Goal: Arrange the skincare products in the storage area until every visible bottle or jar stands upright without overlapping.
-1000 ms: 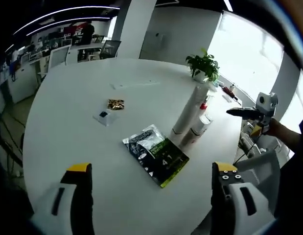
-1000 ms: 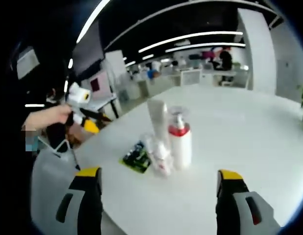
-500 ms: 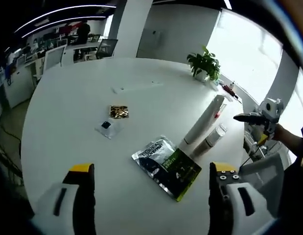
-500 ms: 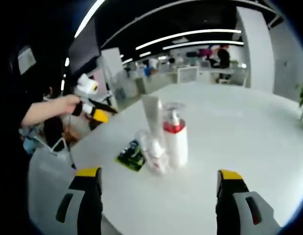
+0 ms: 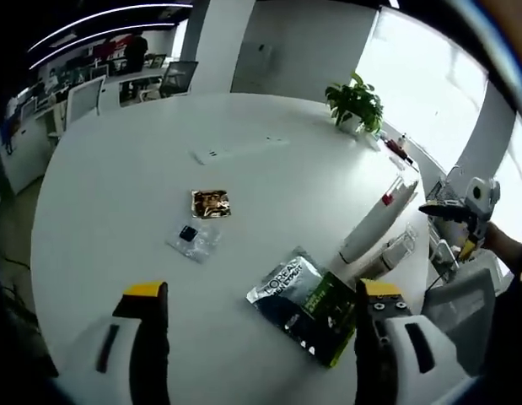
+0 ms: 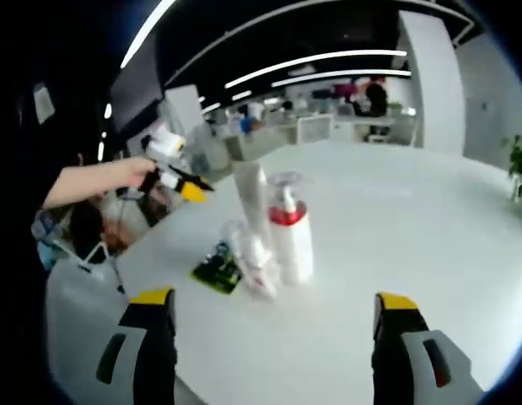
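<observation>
Since a second ago both cameras have shifted with the hands: in the left gripper view the green-and-silver sachet (image 5: 307, 308) now sits nearer the left gripper (image 5: 259, 299), almost between its jaws, and in the right gripper view the bottle cluster sits slightly further left and away. Left gripper: jaws spread wide, holding nothing, above the white round surface (image 5: 142, 177). Right gripper (image 6: 275, 305): jaws likewise wide apart and empty, hovering over the surface edge, short of the bottles. Skincare group, right gripper view: white pump bottle (image 6: 291, 240) with red collar and clear cap stands upright; tall white tube (image 6: 250, 198) stands upright just behind it, touching or nearly so; a small clear bottle (image 6: 247, 257) stands beside them at the left. The sachet lies flat just beside this group. In the left gripper view the same bottles appear strongly tilted by the fisheye. A small gold packet (image 5: 211, 203) and a clear packet (image 5: 192, 239) lie flat near each other, well apart from the bottles. A potted plant (image 5: 356, 103) stands at the far edge of the surface.
</observation>
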